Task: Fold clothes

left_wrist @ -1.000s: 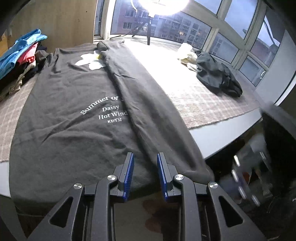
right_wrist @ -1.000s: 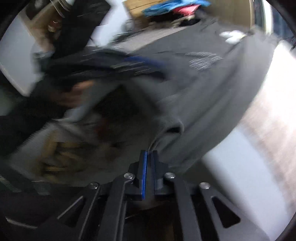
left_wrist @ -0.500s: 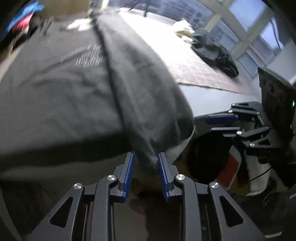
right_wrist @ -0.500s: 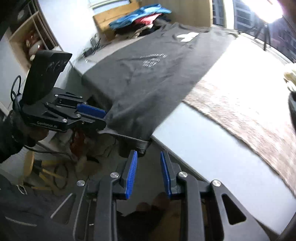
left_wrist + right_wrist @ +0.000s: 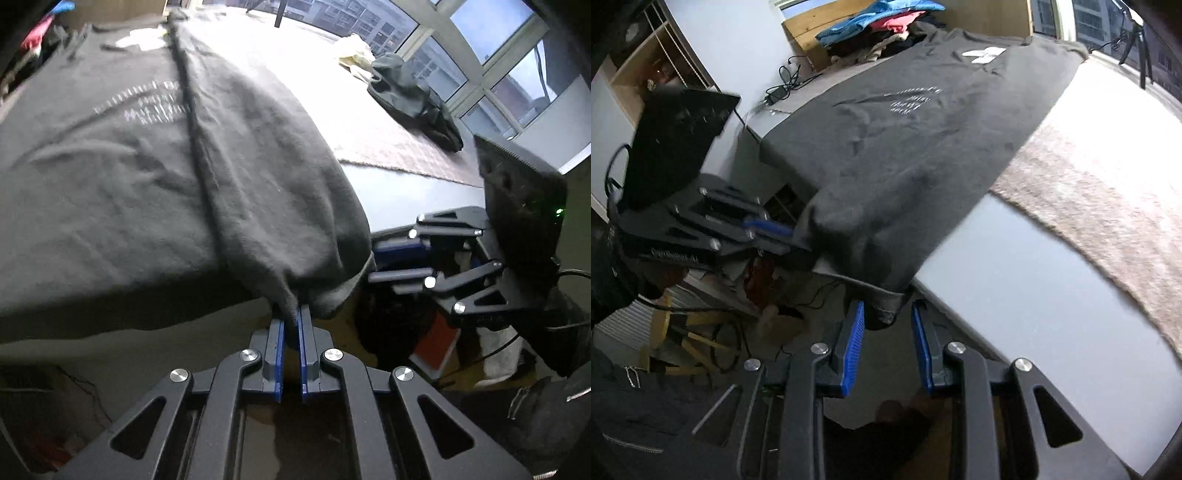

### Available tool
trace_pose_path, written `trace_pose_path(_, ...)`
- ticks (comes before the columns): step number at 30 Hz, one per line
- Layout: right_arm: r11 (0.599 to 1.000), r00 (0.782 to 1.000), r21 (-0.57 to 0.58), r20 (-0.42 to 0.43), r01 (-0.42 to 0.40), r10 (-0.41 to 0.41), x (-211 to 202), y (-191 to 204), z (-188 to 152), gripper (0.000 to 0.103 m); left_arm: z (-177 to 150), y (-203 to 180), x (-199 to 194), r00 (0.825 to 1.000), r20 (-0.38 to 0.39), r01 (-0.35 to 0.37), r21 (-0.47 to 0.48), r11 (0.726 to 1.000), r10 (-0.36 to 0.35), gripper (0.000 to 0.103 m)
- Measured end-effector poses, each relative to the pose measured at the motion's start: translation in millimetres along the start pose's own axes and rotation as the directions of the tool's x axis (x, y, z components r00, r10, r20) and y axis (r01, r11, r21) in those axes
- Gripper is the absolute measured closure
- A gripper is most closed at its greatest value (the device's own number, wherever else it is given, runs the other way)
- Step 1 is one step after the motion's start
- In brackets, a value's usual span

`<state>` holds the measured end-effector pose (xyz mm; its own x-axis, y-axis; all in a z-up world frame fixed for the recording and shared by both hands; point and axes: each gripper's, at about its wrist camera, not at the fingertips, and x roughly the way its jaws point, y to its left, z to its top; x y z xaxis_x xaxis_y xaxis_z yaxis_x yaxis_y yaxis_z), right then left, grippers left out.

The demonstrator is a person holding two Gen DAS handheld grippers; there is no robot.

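The left gripper (image 5: 291, 314) has just clamped the dark T-shirt (image 5: 147, 177) hem, while the right gripper's (image 5: 886, 325) fingers are closing around the other corner, not yet pinching, so lifting must wait.

Each gripper is a black linkage frame with triangular cut-outs and round silver screws at the pivots. The left gripper (image 5: 291, 317) has two straight fingers faced with ribbed blue pads (image 5: 305, 343). The right gripper (image 5: 888, 321) is built the same way, with ribbed blue pads (image 5: 854, 347) and silver screws (image 5: 819, 348). Seen from the opposite wrist, each unit carries a flat black housing (image 5: 517, 206) behind the linkage, with a small green light (image 5: 559, 211) and black cables (image 5: 570, 273). White lettering (image 5: 674, 257), too blurred to read, marks the side of the left frame.
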<state>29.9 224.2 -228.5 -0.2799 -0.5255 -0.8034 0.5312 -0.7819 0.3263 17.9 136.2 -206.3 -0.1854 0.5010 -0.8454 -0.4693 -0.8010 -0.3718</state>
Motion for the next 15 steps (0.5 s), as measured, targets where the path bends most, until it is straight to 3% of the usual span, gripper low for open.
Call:
trace_pose_path(1,0.999,0.999,-0.006,-0.009,-0.036,0.036,-1.0,3.7,-1.3,0.088,1.5,0.9,-5.0,1.000,0.005,-0.018,0.007,1.000,0.018,0.098)
trace_pose_path(3,0.994,0.994,-0.018,-0.027,-0.105,0.104,-3.7,11.3,-4.1,0.090,5.5,4.4,-14.6,0.999,0.014,-0.053,0.017,0.998,0.053,0.098)
trace_pose_path(5,0.991,0.992,-0.047,-0.020,-0.123,0.122,-14.7,18.4,-8.2,0.089,10.1,9.3,-24.5,0.996,0.025,-0.087,0.024,0.996,0.086,0.098)
trace_pose_path(9,0.998,0.997,0.014,0.052,-0.055,0.054,-16.3,-3.7,4.6,0.088,17.5,19.5,-35.7,0.988,0.036,-0.149,0.042,0.988,0.147,0.098)
trace_pose_path(15,0.994,0.996,-0.063,0.026,-0.088,0.090,8.1,4.1,24.0,0.084,28.1,18.8,-30.3,0.984,0.013,-0.178,0.078,0.981,0.178,0.098)
